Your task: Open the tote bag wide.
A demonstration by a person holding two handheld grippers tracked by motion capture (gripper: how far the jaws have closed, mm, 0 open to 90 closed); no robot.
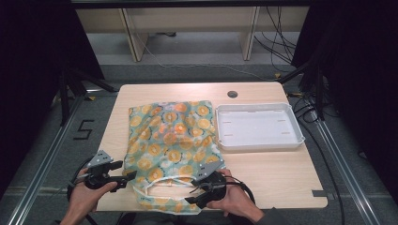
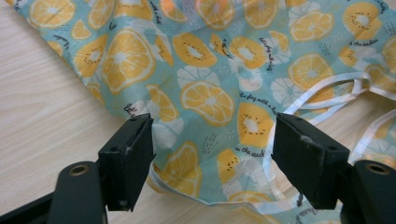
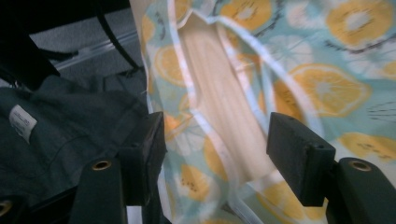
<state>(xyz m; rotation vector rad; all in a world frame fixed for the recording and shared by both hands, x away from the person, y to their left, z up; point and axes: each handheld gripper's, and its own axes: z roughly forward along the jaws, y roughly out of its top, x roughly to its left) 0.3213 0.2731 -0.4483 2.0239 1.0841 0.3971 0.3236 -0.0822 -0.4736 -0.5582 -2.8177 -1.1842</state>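
A teal cloth bag printed with orange slices lies flat on the wooden table; its white-trimmed handles reach the near edge. My left gripper is open at the bag's near left edge. In the left gripper view its jaws straddle the bag's hem, with a white strap to the right. My right gripper is open over the handles at the near edge. In the right gripper view the bag's white-trimmed handle loop lies between the jaws and table shows through it.
A white rectangular tray sits to the right of the bag. A round cable hole is at the table's far side. Dark clothing lies below the table edge in the right gripper view. Tripod legs stand at the left.
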